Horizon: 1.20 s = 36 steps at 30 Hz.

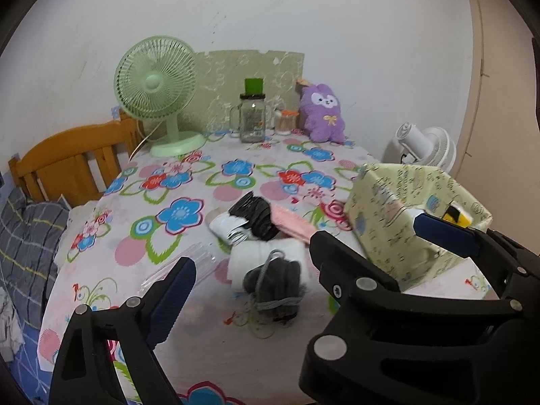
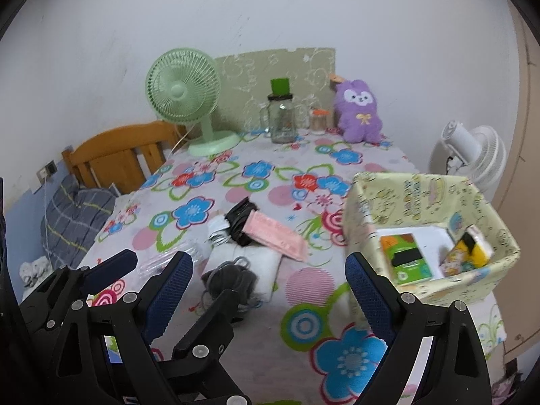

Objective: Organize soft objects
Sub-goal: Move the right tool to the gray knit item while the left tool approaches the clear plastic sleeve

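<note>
A heap of soft things lies mid-table: a grey woolly bundle (image 1: 273,283) (image 2: 229,280), a white folded cloth (image 1: 256,253) (image 2: 260,263), a pink cloth (image 1: 290,226) (image 2: 276,236) and a black crumpled item (image 1: 256,216) (image 2: 239,222). A pale printed box (image 1: 388,222) (image 2: 422,195) stands to the right and holds a green packet (image 2: 408,260) and a yellow one (image 2: 469,249). My left gripper (image 1: 270,270) (image 2: 182,273) hovers open just short of the grey bundle. My right gripper (image 2: 268,258) (image 1: 368,233) is open beside it, overlapping it, near the box.
A purple plush (image 1: 322,113) (image 2: 359,111), a glass jar (image 1: 252,118) and a green fan (image 1: 157,81) stand along the far edge. A white fan (image 2: 472,148) is behind the box. A wooden headboard (image 1: 67,162) and a checked pillow (image 1: 27,236) lie left of the table.
</note>
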Each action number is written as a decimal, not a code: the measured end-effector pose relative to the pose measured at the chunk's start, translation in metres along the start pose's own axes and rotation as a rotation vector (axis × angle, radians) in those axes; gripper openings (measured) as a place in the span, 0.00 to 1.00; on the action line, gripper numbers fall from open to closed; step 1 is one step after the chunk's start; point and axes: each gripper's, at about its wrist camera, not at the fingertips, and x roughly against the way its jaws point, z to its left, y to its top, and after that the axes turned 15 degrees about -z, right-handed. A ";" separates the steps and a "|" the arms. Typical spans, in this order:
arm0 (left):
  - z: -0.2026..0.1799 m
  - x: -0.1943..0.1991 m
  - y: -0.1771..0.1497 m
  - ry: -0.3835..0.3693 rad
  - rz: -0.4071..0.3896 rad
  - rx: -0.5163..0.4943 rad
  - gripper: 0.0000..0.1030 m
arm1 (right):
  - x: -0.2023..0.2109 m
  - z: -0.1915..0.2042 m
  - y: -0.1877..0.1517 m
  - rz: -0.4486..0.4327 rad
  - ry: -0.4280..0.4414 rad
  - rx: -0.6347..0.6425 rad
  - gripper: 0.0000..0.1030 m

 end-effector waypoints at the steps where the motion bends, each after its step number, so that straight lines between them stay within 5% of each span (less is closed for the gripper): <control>1: 0.003 -0.001 -0.001 0.003 0.005 0.002 0.91 | -0.003 0.002 -0.001 0.005 0.005 0.004 0.91; 24: 0.055 -0.037 -0.036 0.085 0.158 0.035 0.74 | -0.067 0.039 -0.035 0.183 0.058 0.028 0.81; 33: 0.065 -0.050 -0.049 0.104 0.216 0.040 0.69 | -0.087 0.047 -0.048 0.252 0.043 0.051 0.65; 36: 0.067 -0.053 -0.050 0.106 0.225 0.042 0.69 | -0.091 0.047 -0.050 0.259 0.015 0.064 0.51</control>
